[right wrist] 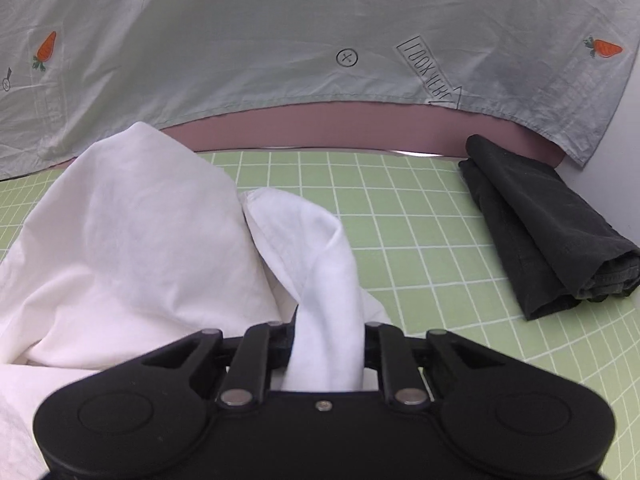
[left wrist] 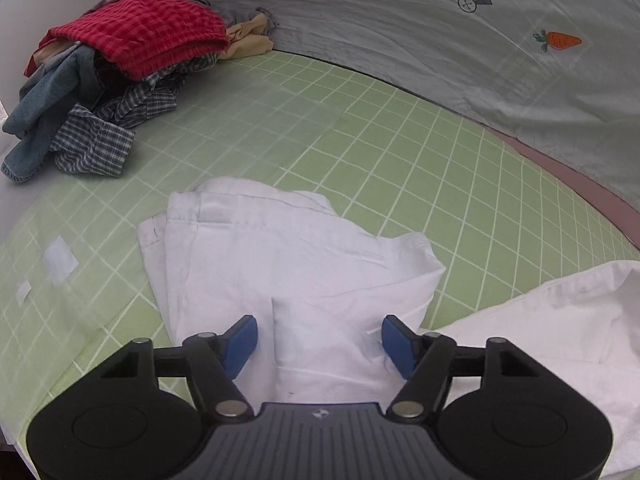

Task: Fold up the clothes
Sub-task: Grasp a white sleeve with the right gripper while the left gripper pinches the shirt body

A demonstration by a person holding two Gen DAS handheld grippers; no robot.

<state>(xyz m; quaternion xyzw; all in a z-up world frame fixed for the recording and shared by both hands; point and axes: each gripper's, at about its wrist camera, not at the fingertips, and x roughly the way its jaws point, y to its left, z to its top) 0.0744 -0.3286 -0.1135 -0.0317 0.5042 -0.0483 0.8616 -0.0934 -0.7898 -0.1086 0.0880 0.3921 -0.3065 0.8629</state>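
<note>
A white garment (left wrist: 288,256) lies partly folded on the green grid mat (left wrist: 360,140). My left gripper (left wrist: 319,340) is open, its blue pads (left wrist: 240,344) apart just above the near part of the cloth, holding nothing. In the right wrist view my right gripper (right wrist: 329,354) is shut on a bunched fold of the same white garment (right wrist: 132,240), which rises in a hump over the mat (right wrist: 420,220). The right fingertips are hidden by the cloth.
A pile of unfolded clothes (left wrist: 120,64), red, denim and plaid, sits at the mat's far left. A folded black garment (right wrist: 548,228) lies at the right. A grey carrot-print sheet (right wrist: 280,40) hangs behind the mat. Small tape patches (left wrist: 60,260) mark the mat.
</note>
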